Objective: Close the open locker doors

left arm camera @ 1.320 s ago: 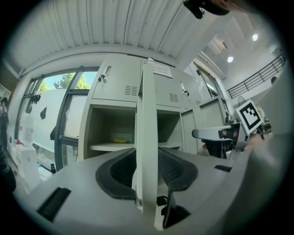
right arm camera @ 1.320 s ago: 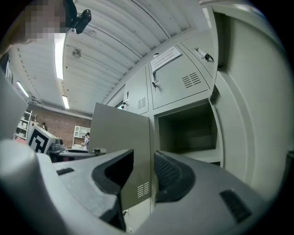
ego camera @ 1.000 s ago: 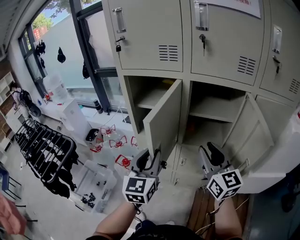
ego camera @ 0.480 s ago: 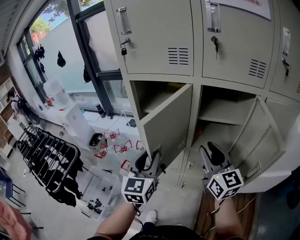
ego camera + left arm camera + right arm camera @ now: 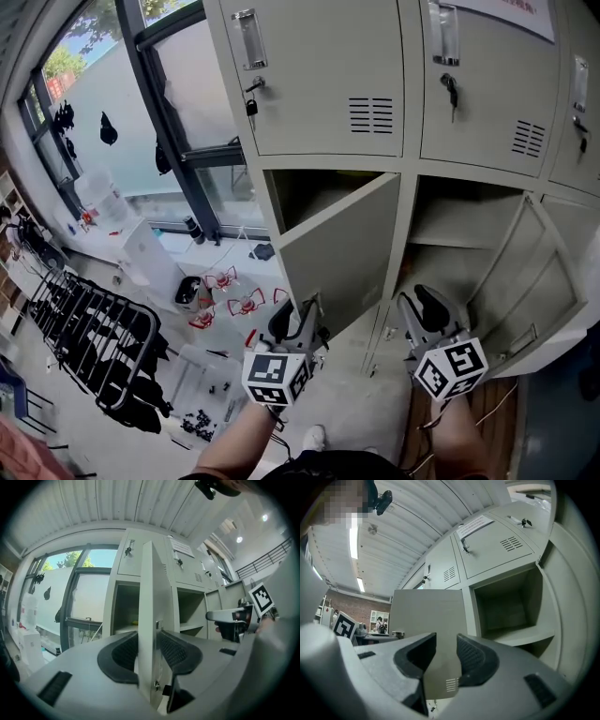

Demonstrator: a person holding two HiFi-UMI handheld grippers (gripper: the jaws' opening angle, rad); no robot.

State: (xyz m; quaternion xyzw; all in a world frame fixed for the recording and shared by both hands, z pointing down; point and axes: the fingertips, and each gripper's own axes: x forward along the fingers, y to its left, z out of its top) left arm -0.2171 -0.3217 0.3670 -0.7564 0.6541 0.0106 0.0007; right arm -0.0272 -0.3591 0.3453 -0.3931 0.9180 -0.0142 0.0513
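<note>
**Left gripper astride the door's edge, right gripper empty**

The door (image 5: pixel 342 253) hangs about half open on the lower row of the lockers (image 5: pixel 403 155). It is hinged on its right side to the post. Its free edge swings out toward the person.

The left gripper (image 5: pixel 302 314) sits at the bottom of that free edge. In the left gripper view the edge (image 5: pixel 146 597) stands upright between the two jaws of this gripper (image 5: pixel 149 644), with the latch (image 5: pixel 157 625) on its right face. The jaws have just been opening. The pads (image 5: pixel 178 651) lie close on either side of the sheet, with a thin gap showing on the latch side, so they do not clamp it.

The right gripper (image 5: pixel 419 305) is to the right of the door, apart from it. Its jaws (image 5: pixel 446 653) stand well apart and hold nothing. The door's outer face (image 5: pixel 426 620) and its vent (image 5: pixel 451 684) show through the gap, farther off.

Behind the door is its own compartment (image 5: pixel 300 192). Just right of the hinge post a second compartment (image 5: pixel 450 225) lies open. Its second door (image 5: pixel 530 281) is swung wide, well to the right of the door.

Above the door the upper doors (image 5: pixel 319 75) are closed. To the door's left are a window (image 5: pixel 141 103) and, lower down on the floor, a black rack (image 5: pixel 94 337).
</note>
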